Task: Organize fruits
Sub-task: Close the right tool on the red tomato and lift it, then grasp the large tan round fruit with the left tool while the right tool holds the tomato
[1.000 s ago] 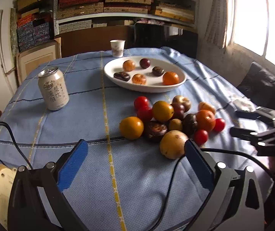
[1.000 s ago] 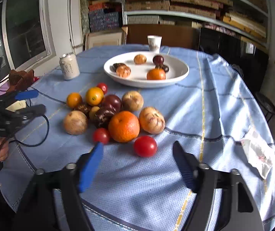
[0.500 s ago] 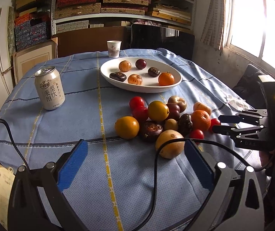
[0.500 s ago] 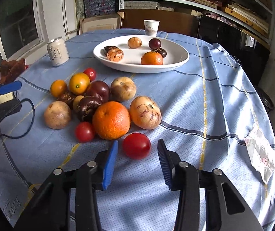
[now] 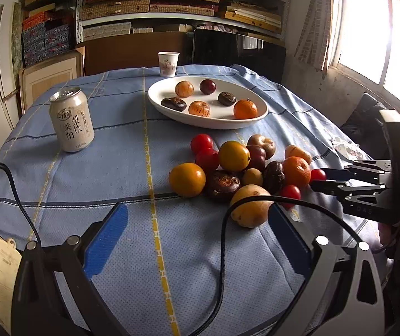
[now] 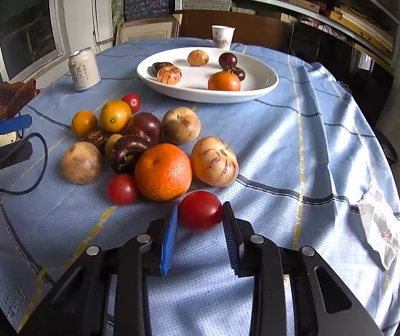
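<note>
Left wrist view. Versus 0.5 s ago, the left gripper [image 5: 197, 233] has not changed: jaws wide, nothing between them, hovering over the cloth [image 5: 116, 168] on the near side of the pile [image 5: 242, 168]. The right gripper [image 5: 319, 180] has moved in from the pile's right edge and now has a red tomato [image 5: 318, 174] between its fingers. Count: plate [image 5: 216, 121] beyond the pile holds 6 fruits; the pile shows about 14 pieces, some overlapping. One can [image 5: 72, 119] left of the plate, one cup [image 5: 168, 64] behind it.

Right wrist view. Versus 0.5 s ago, the jaws have narrowed and advanced; the blue pads [image 6: 170, 231] now bracket the tomato [image 6: 200, 210], which sits on the cloth [image 6: 326, 154] at the pile's near edge, just beside the big orange [image 6: 163, 172]. The right pad touches it; at the left pad I cannot tell whether a sliver of gap remains, so a firm grip is unconfirmed. Count: plate [image 6: 258, 89] 6 fruits; pile [image 6: 144, 142] 13 visible with the tomato. One can [image 6: 83, 70], one cup [image 6: 223, 36], one crumpled wrapper [image 6: 380, 224] far right of the pile. Left gripper [image 6: 12, 137] at the pile's left, wide.
</note>
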